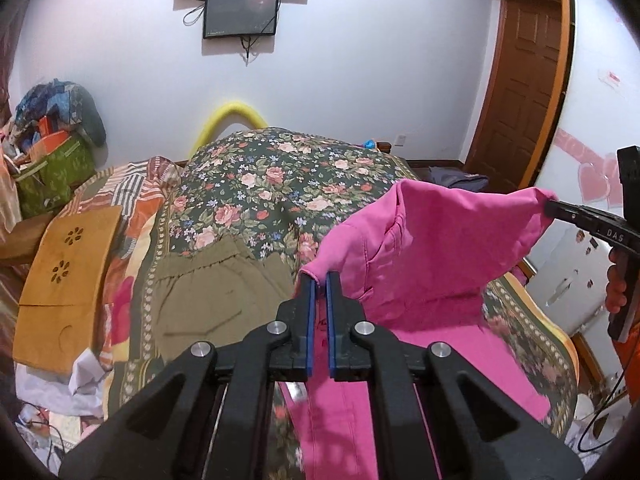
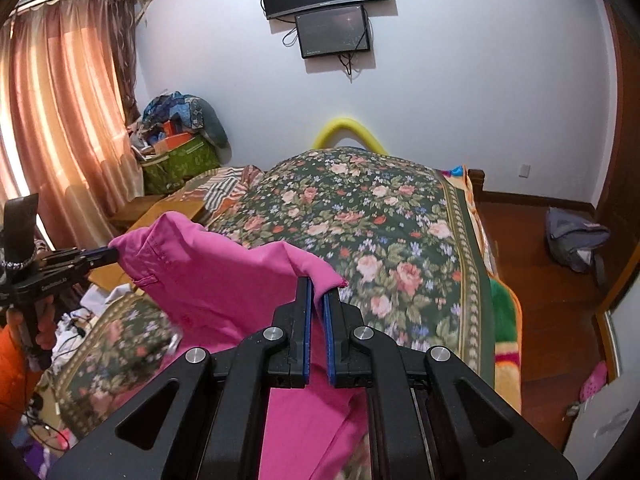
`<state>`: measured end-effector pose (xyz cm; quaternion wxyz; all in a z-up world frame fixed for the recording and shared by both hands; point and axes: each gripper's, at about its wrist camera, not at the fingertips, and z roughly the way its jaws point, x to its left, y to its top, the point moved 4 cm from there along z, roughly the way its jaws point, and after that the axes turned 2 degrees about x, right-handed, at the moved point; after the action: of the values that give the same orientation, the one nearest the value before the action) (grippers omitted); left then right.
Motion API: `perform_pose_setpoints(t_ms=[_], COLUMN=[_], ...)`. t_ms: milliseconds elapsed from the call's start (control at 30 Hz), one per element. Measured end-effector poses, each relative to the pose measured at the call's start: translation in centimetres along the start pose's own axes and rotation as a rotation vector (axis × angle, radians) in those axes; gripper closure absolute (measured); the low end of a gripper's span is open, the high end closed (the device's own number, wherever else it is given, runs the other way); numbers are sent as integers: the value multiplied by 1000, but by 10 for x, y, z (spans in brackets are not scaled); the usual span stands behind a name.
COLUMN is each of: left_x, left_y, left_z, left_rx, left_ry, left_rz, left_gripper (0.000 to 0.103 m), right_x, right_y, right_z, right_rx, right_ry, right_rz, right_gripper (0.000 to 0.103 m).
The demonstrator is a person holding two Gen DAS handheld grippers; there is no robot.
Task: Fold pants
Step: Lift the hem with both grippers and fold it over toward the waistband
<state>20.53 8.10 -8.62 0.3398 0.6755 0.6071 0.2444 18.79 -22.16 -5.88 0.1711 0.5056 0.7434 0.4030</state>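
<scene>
Pink pants (image 1: 424,256) hang lifted above the floral bedspread (image 1: 280,176), stretched by the waistband between both grippers. My left gripper (image 1: 319,280) is shut on one waistband corner; it also shows in the right wrist view (image 2: 110,256) at the left. My right gripper (image 2: 318,286) is shut on the other corner of the pink pants (image 2: 224,280); in the left wrist view it shows (image 1: 554,206) at the right. The legs trail down toward me over the bed's near edge.
Olive-green pants (image 1: 216,292) lie flat on the bed to the left. A wooden lap table (image 1: 68,280) rests at the bed's left side. Boxes and clothes (image 1: 56,140) pile in the corner. A grey bag (image 2: 576,240) lies on the wooden floor at the right.
</scene>
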Motion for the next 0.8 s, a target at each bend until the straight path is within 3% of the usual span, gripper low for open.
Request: perform_pose_setpoints(t_ms=[333, 800], left_x=[-14, -9], left_y=[-52, -125], left_z=[-37, -40], left_rx=[14, 114], left_ry=[-5, -10], left_rz=[-4, -49], left_gripper=[99, 99], right_x=[9, 28], right_y=[-53, -129], right_z=[-35, -45], right_rx=[32, 137], right_ry=[25, 64], right_rz=[44, 90], right_gripper=[98, 98])
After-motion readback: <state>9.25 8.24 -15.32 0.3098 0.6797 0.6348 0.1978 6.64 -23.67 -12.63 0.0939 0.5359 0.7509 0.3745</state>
